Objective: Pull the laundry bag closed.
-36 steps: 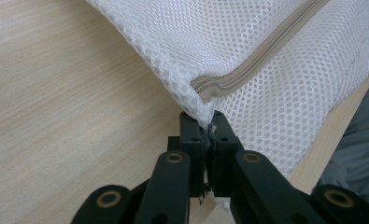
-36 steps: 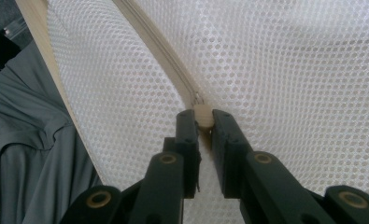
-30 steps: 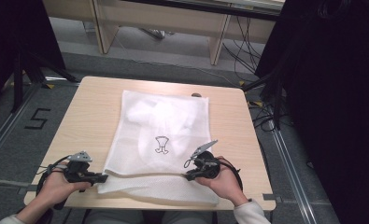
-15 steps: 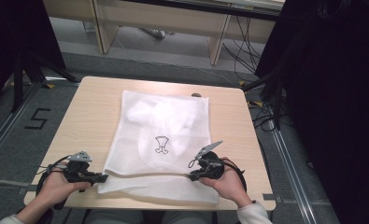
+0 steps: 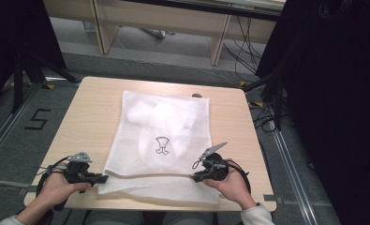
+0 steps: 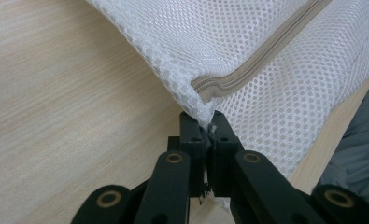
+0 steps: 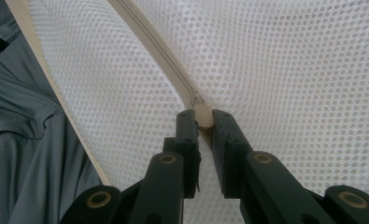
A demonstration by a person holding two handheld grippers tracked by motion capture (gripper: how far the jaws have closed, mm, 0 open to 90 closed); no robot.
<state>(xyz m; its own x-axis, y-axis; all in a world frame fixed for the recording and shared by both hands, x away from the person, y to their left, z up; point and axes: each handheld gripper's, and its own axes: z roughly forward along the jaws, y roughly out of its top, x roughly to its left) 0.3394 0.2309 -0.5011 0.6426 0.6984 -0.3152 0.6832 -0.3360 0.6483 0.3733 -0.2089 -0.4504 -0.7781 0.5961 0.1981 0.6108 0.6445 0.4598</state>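
Note:
A white mesh bag [image 5: 161, 136] with a small black print lies flat on the wooden table [image 5: 89, 112], and something pale shows inside it. A beige zipper [image 6: 261, 63] runs along its near edge. My left gripper [image 5: 103, 177] is at the bag's near left corner. In the left gripper view the gripper [image 6: 204, 122] is shut on the mesh just beyond the zipper's end. My right gripper [image 5: 195, 177] is at the near right part of the bag. In the right gripper view the gripper [image 7: 202, 122] is shut on the beige zipper pull [image 7: 202, 115].
The table's near edge lies just behind both hands, with grey clothing [image 7: 28, 140] below it. A small dark object [image 5: 196, 95] sits at the bag's far edge. Bare wood [image 5: 229, 122] flanks the bag. Cables [image 5: 267, 112] and a dark curtain stand at the right.
My right gripper has shifted slightly to the right along the bag's near edge. The left gripper has stayed where it was.

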